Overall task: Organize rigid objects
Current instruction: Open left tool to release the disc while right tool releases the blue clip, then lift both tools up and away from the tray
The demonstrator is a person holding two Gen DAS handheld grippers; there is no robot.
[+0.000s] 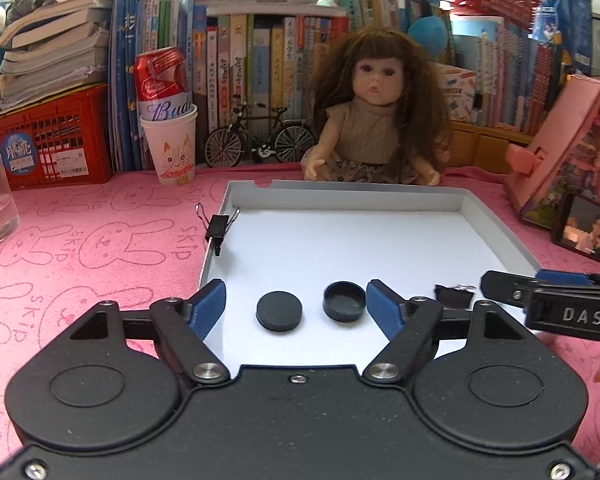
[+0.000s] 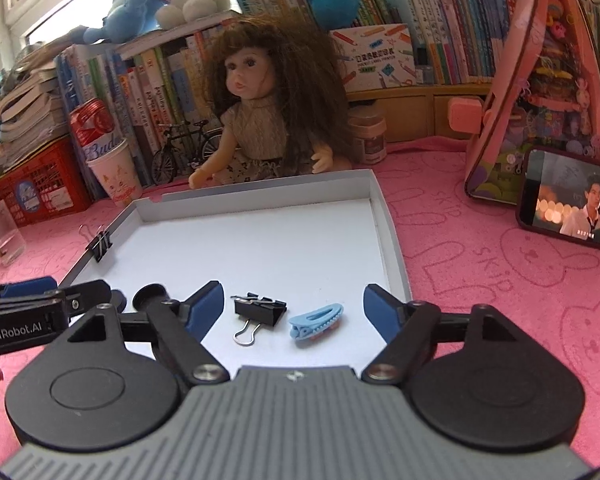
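My left gripper (image 1: 296, 304) hangs low over the near edge of the white tray (image 1: 496, 220), jaws spread wide, nothing between the pads. Two black round caps lie on the tray floor inside that gap: one flat side up (image 1: 279, 311) at 11 o'clock, one hollow side up (image 1: 344, 301) at 1 o'clock, near each other but apart.

My right gripper (image 2: 294, 308) is likewise wide open and empty, over the tray's near right part. Between its fingers: a black binder clip (image 2: 261, 309) with its wire handle pointing toward me, and just beside it at 3 o'clock a blue hair clip (image 2: 316, 321).

A second binder clip (image 1: 219, 226) is clamped on the tray's left wall. A doll (image 1: 374, 112) sits at 12 o'clock behind the tray on the pink table (image 1: 80, 248).
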